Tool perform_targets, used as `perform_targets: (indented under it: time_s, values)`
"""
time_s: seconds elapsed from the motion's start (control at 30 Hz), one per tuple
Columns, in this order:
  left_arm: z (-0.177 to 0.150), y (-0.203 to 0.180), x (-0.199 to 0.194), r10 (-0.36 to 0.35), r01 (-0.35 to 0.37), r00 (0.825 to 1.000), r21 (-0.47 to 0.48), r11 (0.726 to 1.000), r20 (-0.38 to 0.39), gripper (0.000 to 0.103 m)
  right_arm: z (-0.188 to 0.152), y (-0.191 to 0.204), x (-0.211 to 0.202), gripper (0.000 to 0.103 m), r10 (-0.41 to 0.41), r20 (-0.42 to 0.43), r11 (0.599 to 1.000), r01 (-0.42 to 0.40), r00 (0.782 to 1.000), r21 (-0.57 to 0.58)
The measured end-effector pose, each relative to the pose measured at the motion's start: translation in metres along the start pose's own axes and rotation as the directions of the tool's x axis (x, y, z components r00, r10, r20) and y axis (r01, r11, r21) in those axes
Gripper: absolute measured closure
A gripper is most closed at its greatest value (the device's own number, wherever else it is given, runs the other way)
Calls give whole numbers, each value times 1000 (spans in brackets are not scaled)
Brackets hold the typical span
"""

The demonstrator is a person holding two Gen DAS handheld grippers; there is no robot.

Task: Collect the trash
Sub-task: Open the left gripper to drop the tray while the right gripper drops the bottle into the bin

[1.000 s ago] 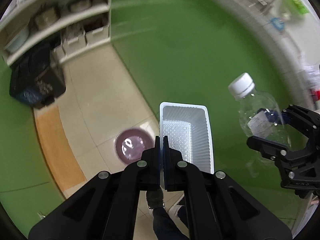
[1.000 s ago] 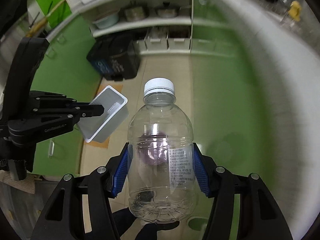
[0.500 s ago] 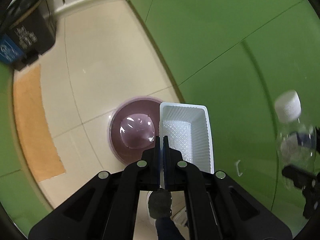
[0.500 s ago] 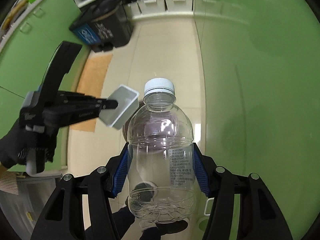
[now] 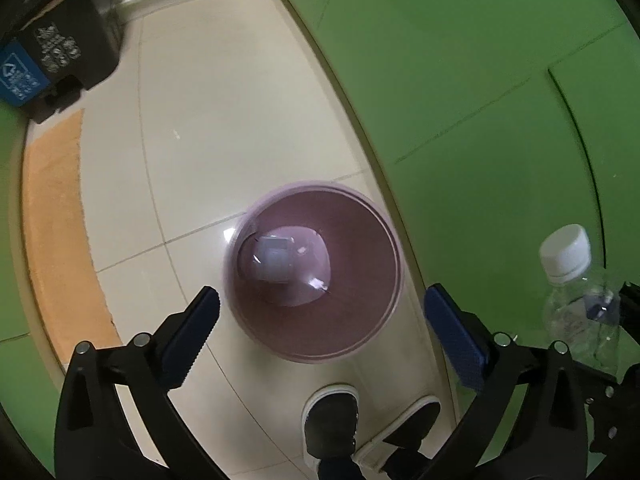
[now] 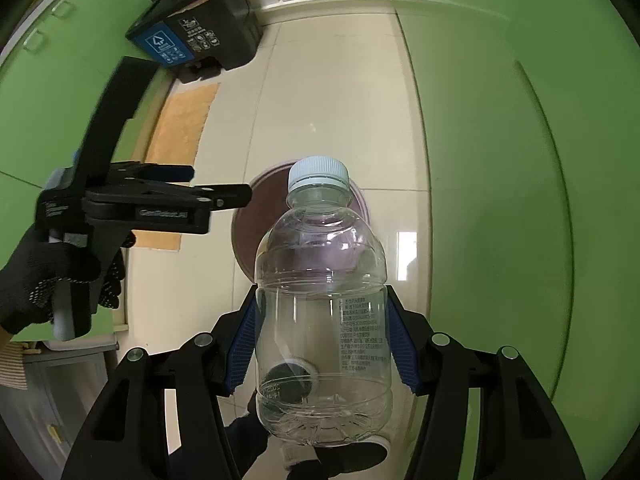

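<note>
Left wrist view: the left gripper is hanging wide open over a purple bin on the tiled floor, its jaws having just been opening with nothing between them — a small white tray, blurred, is lying at the bottom of the bin, low in the centre of the frame. At the right edge, the clear plastic bottle is waiting its turn. A person's dark shoes are showing along the bottom edge, just beside the bin.

In the right wrist view, the right gripper is clamping the bottle across its lower body with both blue pads, white cap pointing away from the camera; the bin is sitting behind the bottle at mid-frame, partly hidden by it. The left gripper is reaching in from the left, held by a gloved hand.

The step in hand appears to be dropping the bottle after the tray. Doing it well probably means clearing the left gripper sideways first, then centring the bottle over the bin's mouth — not its rim — before the pads are parting. A light, round bottle is likely to bounce or roll, so a release close to the opening looks safer than one from high up.
</note>
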State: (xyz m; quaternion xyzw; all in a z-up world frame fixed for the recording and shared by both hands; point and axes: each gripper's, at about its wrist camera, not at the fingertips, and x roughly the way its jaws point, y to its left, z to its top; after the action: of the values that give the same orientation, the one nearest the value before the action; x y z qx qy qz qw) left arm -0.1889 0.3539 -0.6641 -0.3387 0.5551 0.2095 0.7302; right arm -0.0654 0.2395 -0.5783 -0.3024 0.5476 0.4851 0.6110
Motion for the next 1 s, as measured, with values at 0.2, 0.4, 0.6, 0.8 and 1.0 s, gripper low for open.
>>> perform_targets:
  time_s: [0.2, 0.4, 0.6, 0.8, 1.0]
  values:
    - [1, 18, -27, 6, -4, 999, -44, 999, 44, 3, 10, 11, 13, 46, 15, 2, 999, -15, 1000, -36]
    - [-5, 31, -49, -9, 11, 991, -18, 1000, 134, 3, 16, 19, 39, 46, 19, -10, 997, -20, 1000, -71]
    - [-14, 58, -53, 53, -44, 993, -92, 995, 107, 3, 22, 23, 76, 45, 25, -42, 996, -29, 999, -88]
    - [-33, 77, -53, 80, -62, 987, -131, 990, 139, 3, 28, 28, 106, 19, 4, -45, 995, -8, 999, -100]
    - [-48, 84, -54, 99, -79, 987, -161, 984, 126, 3, 32, 28, 110, 7, -17, -29, 996, 14, 999, -91]
